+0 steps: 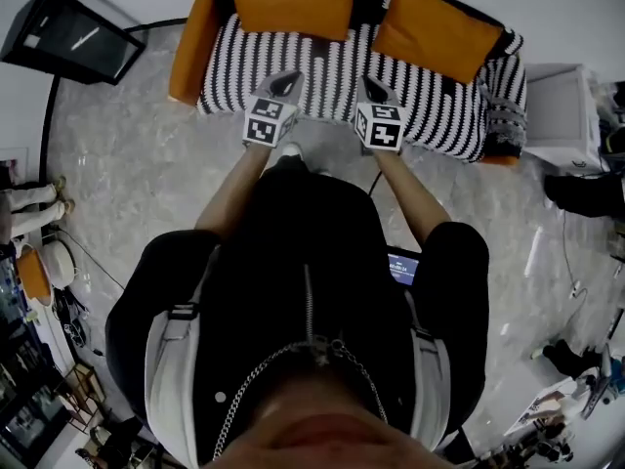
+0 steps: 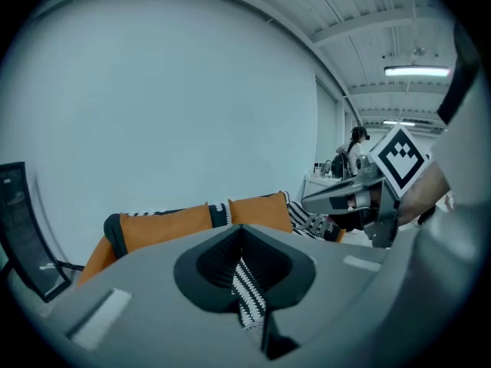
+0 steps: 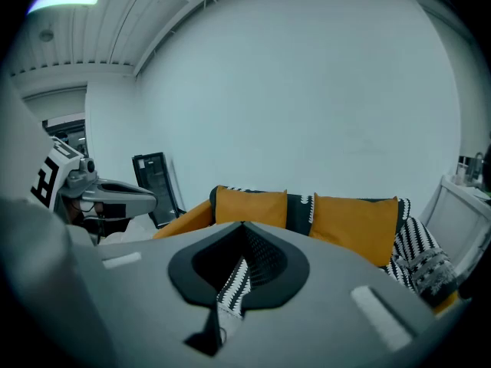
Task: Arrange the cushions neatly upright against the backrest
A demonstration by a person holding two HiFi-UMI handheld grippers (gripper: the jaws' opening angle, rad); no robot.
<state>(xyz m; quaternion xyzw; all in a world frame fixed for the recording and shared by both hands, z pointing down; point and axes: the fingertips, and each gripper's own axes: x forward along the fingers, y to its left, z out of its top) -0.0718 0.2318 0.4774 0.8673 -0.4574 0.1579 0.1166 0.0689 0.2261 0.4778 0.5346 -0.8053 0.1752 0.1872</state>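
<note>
**Head view with both gripper views.** The left gripper [image 1: 285,84] and the right gripper [image 1: 374,91] are working side by side at the seat front. Each is pinching a fold of the black-and-white striped knitted throw [image 1: 332,66] that covers the orange sofa [image 1: 188,49]. The left orange rectangular fabric cushion [image 1: 291,3] and the right orange rectangular fabric cushion [image 1: 437,33] are standing upright against the backrest, well apart from both grippers. The cushions are probably soft and light and best taken by a top corner. Only the gripper views are showing the striped fold [image 2: 249,294] clamped in closed jaws. Only the head view is showing the whole seat.
</note>
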